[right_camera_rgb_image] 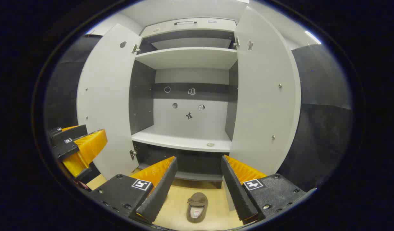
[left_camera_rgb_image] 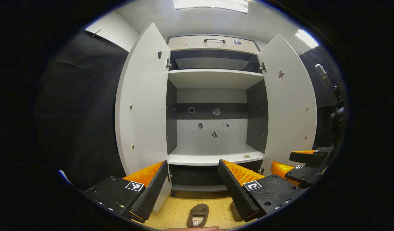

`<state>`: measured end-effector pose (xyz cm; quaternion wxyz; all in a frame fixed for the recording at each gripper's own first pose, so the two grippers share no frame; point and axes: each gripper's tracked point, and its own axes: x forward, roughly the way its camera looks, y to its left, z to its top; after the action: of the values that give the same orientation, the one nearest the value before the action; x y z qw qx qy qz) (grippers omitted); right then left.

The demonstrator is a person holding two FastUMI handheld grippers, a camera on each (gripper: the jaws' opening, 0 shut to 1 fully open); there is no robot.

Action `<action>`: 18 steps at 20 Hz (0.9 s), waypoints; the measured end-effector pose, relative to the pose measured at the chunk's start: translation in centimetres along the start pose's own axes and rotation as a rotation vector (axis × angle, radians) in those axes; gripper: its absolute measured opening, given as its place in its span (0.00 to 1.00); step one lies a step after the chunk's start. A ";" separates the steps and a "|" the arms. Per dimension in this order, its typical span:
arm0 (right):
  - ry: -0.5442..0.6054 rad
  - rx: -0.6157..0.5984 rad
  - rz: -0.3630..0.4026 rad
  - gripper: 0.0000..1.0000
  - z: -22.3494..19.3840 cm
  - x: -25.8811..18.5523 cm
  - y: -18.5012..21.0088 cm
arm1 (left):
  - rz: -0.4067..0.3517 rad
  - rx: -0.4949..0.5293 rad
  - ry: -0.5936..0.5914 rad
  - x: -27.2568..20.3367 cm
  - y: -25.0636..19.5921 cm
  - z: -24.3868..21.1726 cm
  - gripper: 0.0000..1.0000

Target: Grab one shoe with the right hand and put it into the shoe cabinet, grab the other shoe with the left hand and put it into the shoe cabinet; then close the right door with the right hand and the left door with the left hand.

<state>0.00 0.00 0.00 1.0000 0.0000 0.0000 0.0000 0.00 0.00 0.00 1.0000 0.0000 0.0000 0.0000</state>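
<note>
A brown slipper (left_camera_rgb_image: 198, 215) lies on the wooden floor (left_camera_rgb_image: 177, 208) in front of the open shoe cabinet (left_camera_rgb_image: 213, 157), just below my left gripper (left_camera_rgb_image: 193, 162), which is open and holds nothing. A second shoe (left_camera_rgb_image: 234, 211) peeks out from behind its right finger. In the right gripper view the brown slipper (right_camera_rgb_image: 197, 207) lies on the floor under my right gripper (right_camera_rgb_image: 199, 158), also open with nothing between its fingers. The two grippers hang side by side: the right gripper (left_camera_rgb_image: 293, 162) shows off to the right, the left gripper (right_camera_rgb_image: 79, 138) off to the left.
Both cabinet doors stand wide open, the left door (left_camera_rgb_image: 142, 106) and the right door (left_camera_rgb_image: 289, 109). The middle shelf (right_camera_rgb_image: 180, 139) carries a small round disc (right_camera_rgb_image: 210, 144). A drawer with a handle (left_camera_rgb_image: 214, 40) tops the cabinet. Black cloth walls flank it.
</note>
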 end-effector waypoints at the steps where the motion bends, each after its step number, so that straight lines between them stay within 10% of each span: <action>1: 0.002 0.000 0.003 0.90 0.0 0.0 0.1 | 0.000 0.001 0.001 0.0 0.0 0.0 0.97; 18: 0.017 0.013 0.019 0.90 -0.4 -0.1 0.5 | 0.017 0.008 0.006 -0.6 0.7 0.0 0.97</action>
<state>-0.06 0.54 -0.37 0.9999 0.0067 0.0086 0.0095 -0.63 0.71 -0.03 1.0000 0.0040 0.0031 0.0083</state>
